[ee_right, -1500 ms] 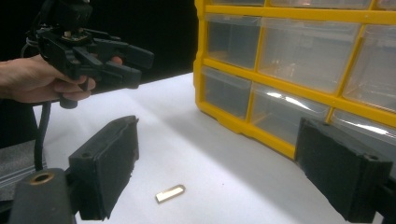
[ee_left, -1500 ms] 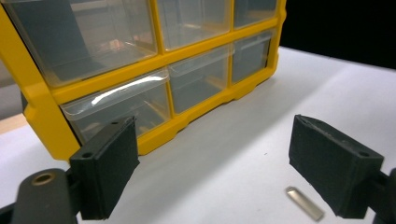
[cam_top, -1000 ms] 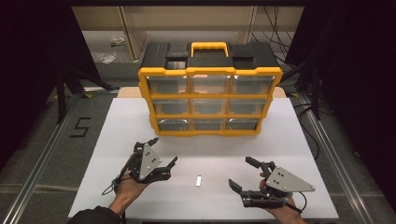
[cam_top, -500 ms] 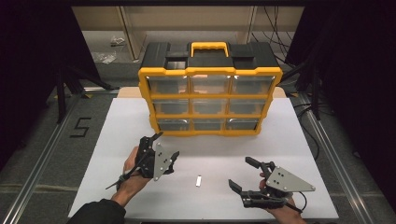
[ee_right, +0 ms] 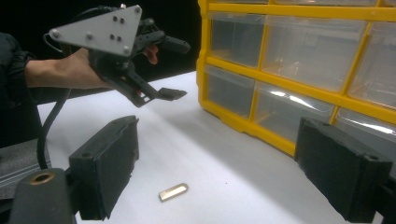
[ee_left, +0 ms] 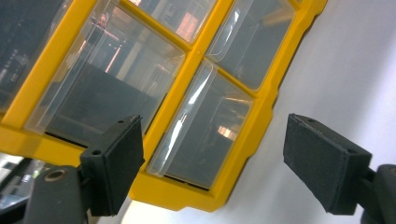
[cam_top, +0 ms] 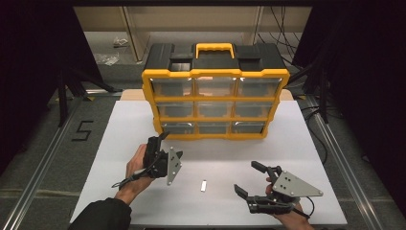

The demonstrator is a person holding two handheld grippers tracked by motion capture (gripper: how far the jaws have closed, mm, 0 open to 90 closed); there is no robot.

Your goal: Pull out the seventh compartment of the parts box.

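A yellow-and-black organizer (cam_top: 215, 96) with several clear drawers stands at the back of the white table (cam_top: 311, 158). My left gripper (cam_top: 160, 140) is rolled on its side just in front of the bottom-left drawer (ee_left: 201, 135). Its jaws are open and have just been closing slightly, with nothing between the pads. In the right gripper view the left gripper (ee_right: 180, 70) hovers beside the organizer (ee_right: 299, 56). My right gripper (cam_top: 245, 176) rests open near the front edge. A small metal piece (cam_top: 203, 185) lies on the table between the grippers, ahead of the right gripper's (ee_right: 224, 154) pads.
The table's front edge runs just below both hands. Grey floor with a marked number (cam_top: 82, 130) and metal rails (cam_top: 43, 163) flank the table. Dark curtains stand at both sides.
The left gripper has moved forward and right toward the organizer's bottom-left drawer and rolled onto its side. The right gripper and the metal piece have stayed put.
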